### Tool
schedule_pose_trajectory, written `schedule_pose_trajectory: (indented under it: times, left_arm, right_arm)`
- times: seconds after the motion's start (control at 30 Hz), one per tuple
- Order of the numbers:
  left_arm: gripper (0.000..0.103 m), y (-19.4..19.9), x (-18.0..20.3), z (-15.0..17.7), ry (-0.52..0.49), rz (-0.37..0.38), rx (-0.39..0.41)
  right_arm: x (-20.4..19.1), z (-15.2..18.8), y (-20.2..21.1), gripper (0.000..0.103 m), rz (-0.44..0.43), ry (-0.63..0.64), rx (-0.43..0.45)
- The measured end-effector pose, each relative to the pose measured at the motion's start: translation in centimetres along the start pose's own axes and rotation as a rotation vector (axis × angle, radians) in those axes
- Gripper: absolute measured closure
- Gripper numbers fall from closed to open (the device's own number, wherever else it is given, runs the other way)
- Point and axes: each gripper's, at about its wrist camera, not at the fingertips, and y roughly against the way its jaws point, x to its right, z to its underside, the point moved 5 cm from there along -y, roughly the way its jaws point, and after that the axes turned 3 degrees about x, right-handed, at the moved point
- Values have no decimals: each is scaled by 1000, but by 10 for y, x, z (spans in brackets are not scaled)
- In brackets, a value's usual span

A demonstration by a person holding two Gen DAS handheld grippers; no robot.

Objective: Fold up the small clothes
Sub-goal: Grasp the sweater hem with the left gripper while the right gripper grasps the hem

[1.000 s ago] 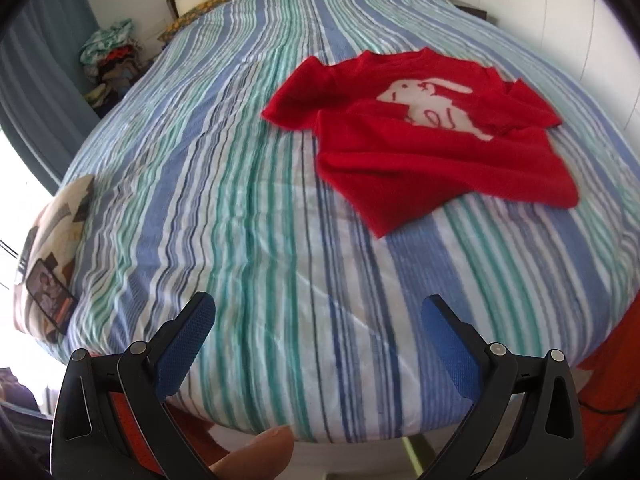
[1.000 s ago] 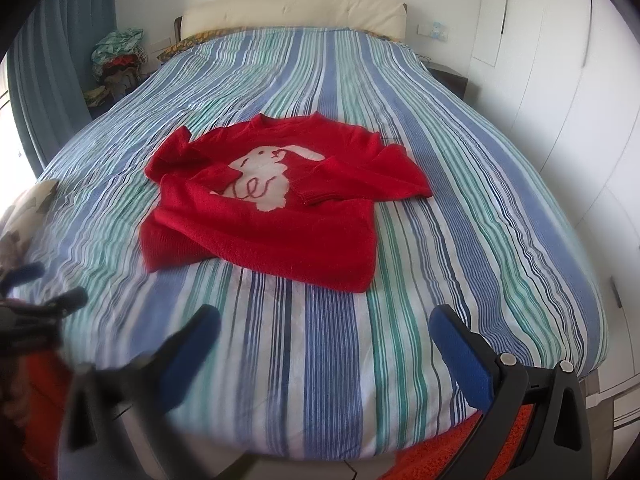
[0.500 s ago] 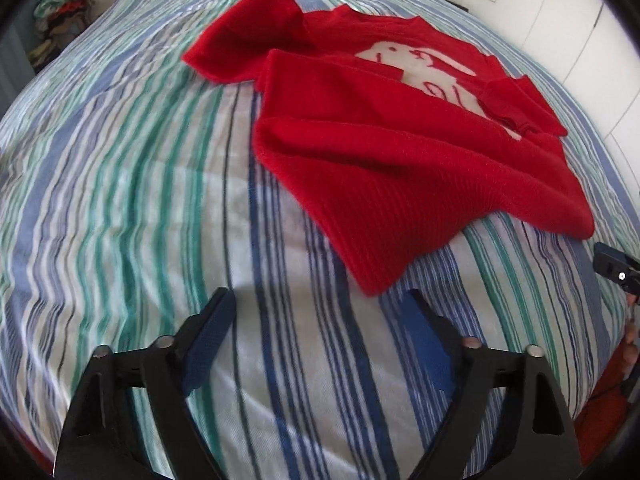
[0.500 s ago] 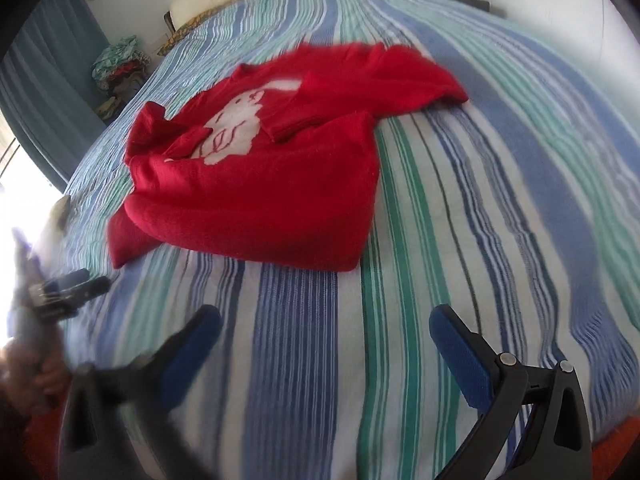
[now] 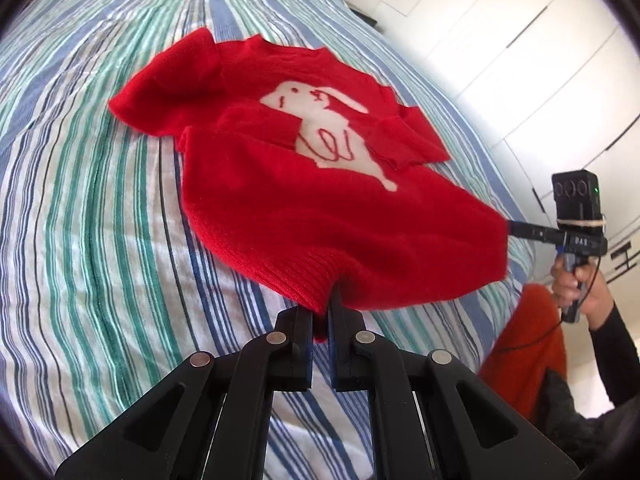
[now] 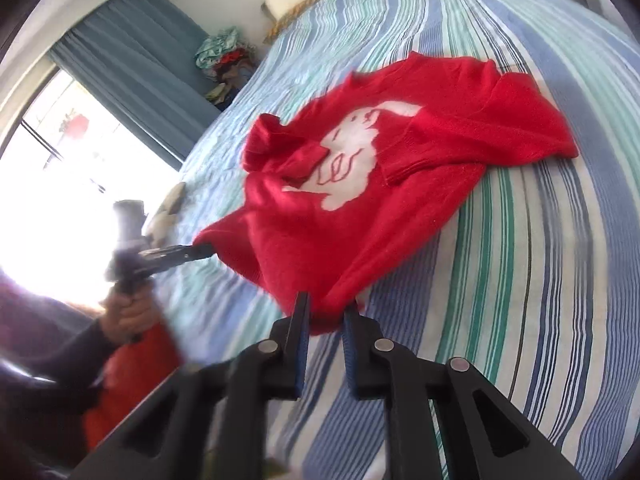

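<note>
Sweater [image 5: 320, 208] is the red knit one with a white rabbit on its chest, lying face up on the striped bedspread [image 5: 100, 240] with both sleeves already turned in over the body, its ribbed hem nearest the cameras and raised a little off the cover at both corners. The left gripper [image 5: 320, 320] has its jaws pinched nearly together on one hem corner, red knit showing between the blue pads. The right gripper [image 6: 325, 316] is at the other hem corner with its jaws closing and a thicker bunch of knit between them; the pads look to press on it. I judge the step in hand to be taking hold of the hem for the bottom-to-top fold. The next move would call for lifting both corners together, keeping the hem taut and level, and carrying it toward the collar without dragging the tucked sleeves out of place. Whether each grip holds both layers of the knit cannot be told, since the pads hide the cloth edge. In the right wrist view the person's left hand [image 6: 128, 312] and its tool are blurred against the bright window [image 6: 60, 168]. The sweater's back and the sleeve ends under the folds are hidden
</note>
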Motion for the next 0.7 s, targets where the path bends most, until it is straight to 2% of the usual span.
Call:
schedule_pose_trajectory:
  times: [0.07, 0.13, 0.2, 0.23, 0.3, 0.37, 0.43, 0.5, 0.6, 0.7]
  left_arm:
    - [97, -7, -8, 5, -5, -23, -38]
    - [95, -25, -19, 13, 7, -81, -77]
    - [90, -35, -27, 24, 30, -104, -105]
    - [85, -36, -30, 30, 41, -111, -106]
    - [54, -31, -30, 39, 50, -106, -83]
    - [40, -19, -31, 41, 59, -101, -38]
    - [36, -4, -36, 37, 113, -71, 29]
    - [30, 8, -44, 32, 157, -71, 74]
    - [29, 10, -55, 19, 173, -115, 75]
    - [23, -11, -54, 9, 174, -128, 35]
  right_arm:
    - [7, -6, 3, 87, -40, -86, -20]
    - [25, -6, -5, 81, 31, -152, -12]
    - [46, 4, -17, 42, 132, -213, -22]
    - [54, 12, -20, 40, 145, -257, -31]
    - [60, 30, -22, 40, 120, -330, -33]
    - [52, 49, -21, 36, 72, -381, -26]
    - [46, 60, -20, 31, 33, -432, -10]
    - [43, 61, -24, 31, 50, -480, 6]
    - [39, 52, -31, 31, 185, -481, -17]
    - [31, 35, -36, 31, 299, -463, -18]
